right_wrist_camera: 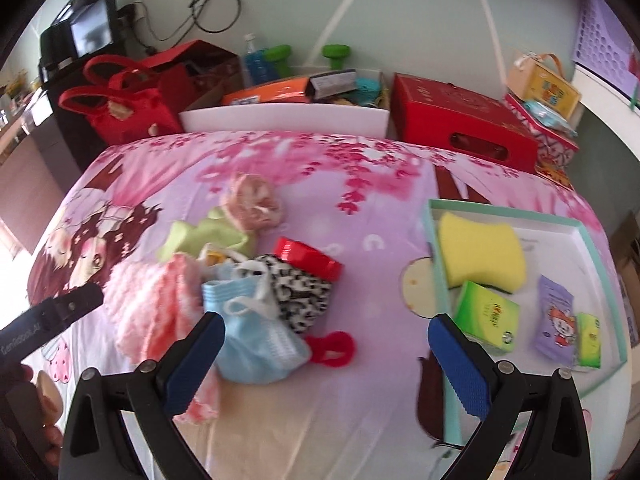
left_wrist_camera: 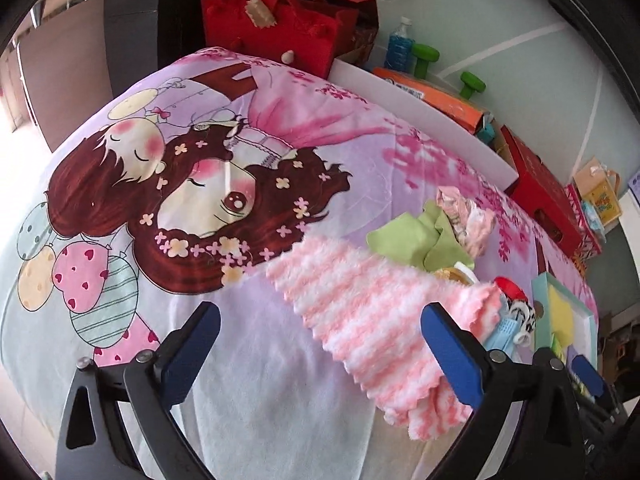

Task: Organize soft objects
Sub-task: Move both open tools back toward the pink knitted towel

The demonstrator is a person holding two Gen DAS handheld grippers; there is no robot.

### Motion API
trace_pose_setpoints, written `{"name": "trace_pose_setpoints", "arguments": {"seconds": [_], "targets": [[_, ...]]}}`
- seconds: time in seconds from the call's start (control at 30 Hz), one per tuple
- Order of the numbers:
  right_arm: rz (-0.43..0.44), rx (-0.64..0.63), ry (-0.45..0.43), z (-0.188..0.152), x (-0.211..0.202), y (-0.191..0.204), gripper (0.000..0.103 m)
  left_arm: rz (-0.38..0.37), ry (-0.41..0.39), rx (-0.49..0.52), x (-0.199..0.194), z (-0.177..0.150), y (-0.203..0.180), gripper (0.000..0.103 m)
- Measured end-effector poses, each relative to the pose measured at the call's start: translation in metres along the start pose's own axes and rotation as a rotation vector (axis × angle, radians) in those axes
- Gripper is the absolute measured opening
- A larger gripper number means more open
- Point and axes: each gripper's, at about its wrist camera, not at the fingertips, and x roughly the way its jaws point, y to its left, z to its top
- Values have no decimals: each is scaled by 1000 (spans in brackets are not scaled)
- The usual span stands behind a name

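Both grippers over the cartoon bedsheet (right_wrist_camera: 360, 184), nothing held. My left gripper (left_wrist_camera: 320, 344) is spread wide, nothing between the pads; the pink-and-white striped fleece cloth (left_wrist_camera: 360, 308) lies flat just past its right finger, near edge hanging toward me. My right gripper (right_wrist_camera: 326, 360) is spread too, pads clear of everything; the blue face mask (right_wrist_camera: 256, 336) sits just beside its left finger.

Soft stuff is heaped mid-bed: fleece cloth, green cloth (right_wrist_camera: 200, 236), pinkish bundled fabric (right_wrist_camera: 252, 200), mask, black-and-white patterned fabric (right_wrist_camera: 296, 288). A red lid (right_wrist_camera: 308, 258) is mixed in, plus a red loop-shaped item (right_wrist_camera: 332, 348) near the mask – can't tell what that is.

Teal-rimmed tray (right_wrist_camera: 512, 212) on the right already holds a yellow sponge (right_wrist_camera: 480, 256), two green packs and a purple wipes pack (right_wrist_camera: 556, 312). I read that as the sorting target, so roughly early-to-mid task.

Jaws wide likely to straddle bulky fabric. Next pick looks like mask or fleece. Risk: ear loops snagging neighbours, cloth dragging the pile.
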Motion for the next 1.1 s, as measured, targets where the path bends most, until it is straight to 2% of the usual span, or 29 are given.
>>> {"name": "trace_pose_setpoints", "arguments": {"seconds": [0.2,0.43,0.5,0.57,0.67,0.9,0.97,1.1], "targets": [[13,-4,48,-6,14,7,103,-35,11,-56,7,2,11,100],[38,-17,40,-9,16,15,102,-42,27,-42,16,1,8,101],[43,-21,46,-10,18,17,93,-51,36,-35,19,0,5,101],[52,-26,51,-10,20,18,88,-75,47,-47,22,-1,5,101],[68,-37,48,-11,19,21,87,-100,54,-57,25,-2,2,101],[95,-66,67,-14,22,30,74,-115,78,7,33,-7,-14,101],[96,-68,75,-15,25,31,73,-105,87,31,35,-8,-19,101],[90,-67,105,-18,34,31,71,-26,139,85,50,-13,-26,100]]}}
